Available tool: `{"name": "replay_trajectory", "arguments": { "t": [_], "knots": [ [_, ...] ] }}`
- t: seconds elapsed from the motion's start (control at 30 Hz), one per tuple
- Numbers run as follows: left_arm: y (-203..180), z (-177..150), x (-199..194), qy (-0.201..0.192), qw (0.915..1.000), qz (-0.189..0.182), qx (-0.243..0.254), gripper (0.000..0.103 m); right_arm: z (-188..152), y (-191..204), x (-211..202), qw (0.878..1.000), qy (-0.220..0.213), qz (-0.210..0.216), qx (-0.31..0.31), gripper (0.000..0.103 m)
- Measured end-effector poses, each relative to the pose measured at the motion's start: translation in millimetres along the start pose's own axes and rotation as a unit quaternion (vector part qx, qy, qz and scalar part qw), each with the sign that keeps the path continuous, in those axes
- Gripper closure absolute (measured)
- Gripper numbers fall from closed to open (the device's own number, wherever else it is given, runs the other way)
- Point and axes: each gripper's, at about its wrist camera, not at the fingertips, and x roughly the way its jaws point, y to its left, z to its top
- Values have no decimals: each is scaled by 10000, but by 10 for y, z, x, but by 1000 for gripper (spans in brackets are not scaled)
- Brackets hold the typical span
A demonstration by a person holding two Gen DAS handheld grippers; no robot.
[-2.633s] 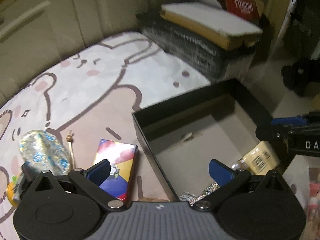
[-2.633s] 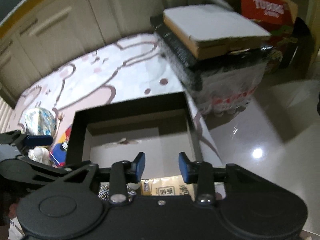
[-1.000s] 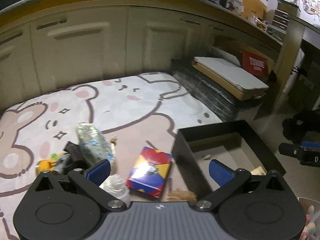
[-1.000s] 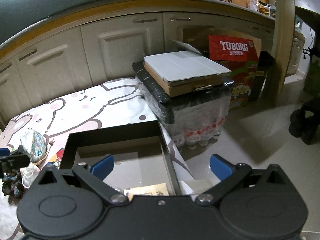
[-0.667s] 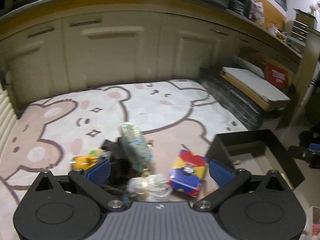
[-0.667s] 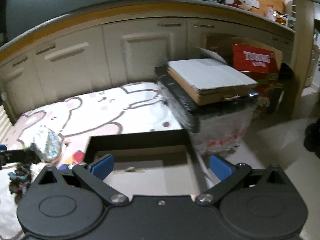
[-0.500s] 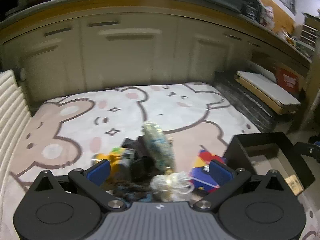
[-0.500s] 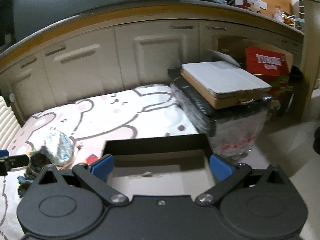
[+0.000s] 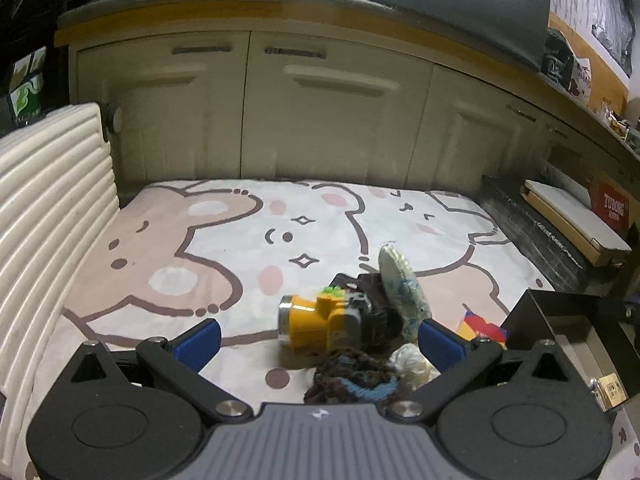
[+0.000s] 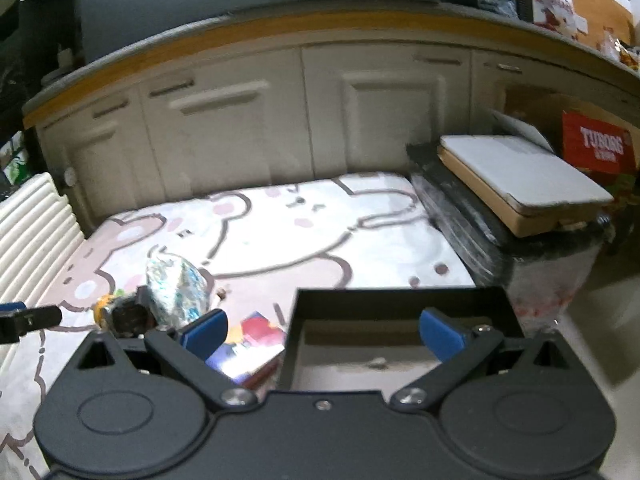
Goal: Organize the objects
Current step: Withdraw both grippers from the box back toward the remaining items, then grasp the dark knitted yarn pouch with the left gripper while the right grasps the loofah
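Note:
A small pile lies on the bear-print mat: a yellow toy, a dark object behind it, a shiny blue-white foil bag, a dark knitted piece, a crumpled clear wrapper and a colourful box. My left gripper hovers open just in front of the pile, holding nothing. To the right sits a black open box with a yellow packet at its near edge. My right gripper hangs open over that box's front; the foil bag and the colourful box lie at its left.
Cream cabinet doors close the back. A ribbed white cushion borders the mat's left side. On the right stands a wrapped black stack topped by a flat cardboard package, with a red Tuborg carton behind. The left gripper's tip shows at the right view's left edge.
Both grippers have pulled back and up from the black box. The right gripper, narrowly open 2.6 s ago, now stands wide open. The left view has swung left onto the pile.

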Motion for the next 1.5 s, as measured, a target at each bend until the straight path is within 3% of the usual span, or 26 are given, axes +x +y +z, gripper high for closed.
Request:
{"name": "replay_trajectory", "arguments": {
  "t": [0.23, 0.4, 0.53, 0.67, 0.7, 0.83, 1.07, 1.27, 1.43, 1.5],
  "knots": [
    [101, -186, 32, 150, 9996, -238, 41, 0, 97, 274, 144, 9932, 387, 657, -885, 0],
    [157, -338, 80, 262, 9975, -571, -311, 1, 116, 543, 308, 9800, 827, 657, -1687, 1],
    [141, -449, 149, 390, 9953, -817, -350, 13, 74, 710, 434, 9671, 1152, 694, -2160, 18],
    [88, -555, 192, 493, 9930, -1037, -272, 19, 15, 816, 554, 9557, 1577, 521, -2430, 48],
    [78, -578, 200, 504, 9929, -1050, -247, 20, -1, 821, 563, 9539, 1649, 576, -2441, 51],
    [74, -620, 241, 463, 9935, -1022, -193, 28, -98, 873, 559, 9457, 1842, 805, -2555, 54],
    [52, -612, 296, 243, 9951, -957, -48, 28, -353, 1003, 588, 9193, 2175, 826, -3173, 58],
    [48, -613, 375, 314, 9945, -998, -60, 28, -405, 960, 660, 9208, 2226, 616, -3144, 75],
    [75, -628, 419, 373, 9937, -1049, -161, 28, -356, 951, 595, 9252, 2166, 827, -3003, 94],
    [86, -620, 436, 371, 9935, -1057, -190, 28, -304, 952, 555, 9287, 2125, 994, -2873, 95]
  ]
}}
